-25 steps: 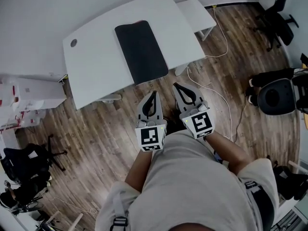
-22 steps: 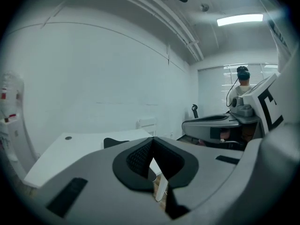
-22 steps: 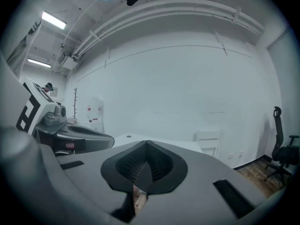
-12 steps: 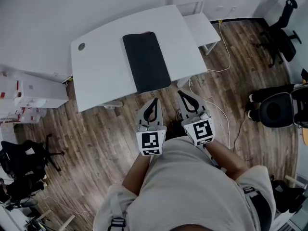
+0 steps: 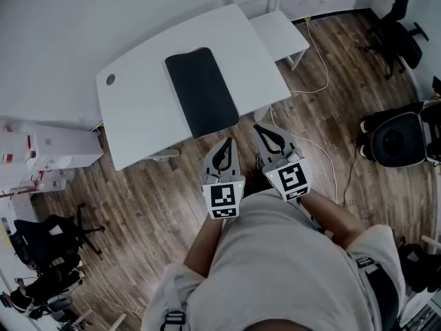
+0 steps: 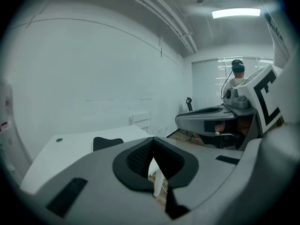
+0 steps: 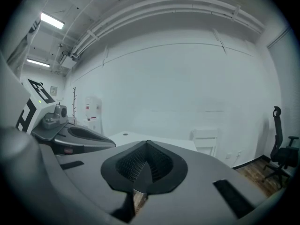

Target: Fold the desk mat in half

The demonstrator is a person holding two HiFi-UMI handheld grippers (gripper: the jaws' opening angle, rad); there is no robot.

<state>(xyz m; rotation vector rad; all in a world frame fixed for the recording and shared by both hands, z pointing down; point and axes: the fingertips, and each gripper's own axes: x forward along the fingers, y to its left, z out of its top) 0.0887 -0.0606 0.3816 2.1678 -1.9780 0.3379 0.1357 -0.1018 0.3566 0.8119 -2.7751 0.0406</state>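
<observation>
While the black desk mat (image 5: 202, 94) lies flat and unfolded on the white tabletop (image 5: 138, 119), reaching its near edge, the left gripper (image 5: 225, 144) and right gripper (image 5: 266, 130) hang over the wood floor (image 5: 148, 198) just short of it, jaws pressed together on nothing. An office chair (image 5: 397, 27) stands by the far wall.

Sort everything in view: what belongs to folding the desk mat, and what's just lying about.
For the job:
- black rectangular desk mat
- white curved-edge desk it lies on
- left hand-held gripper and right hand-held gripper, both shut, holding nothing

Just lying about:
- black office chair on the wooden floor
- white cable
- small white side table
- white boxes
</observation>
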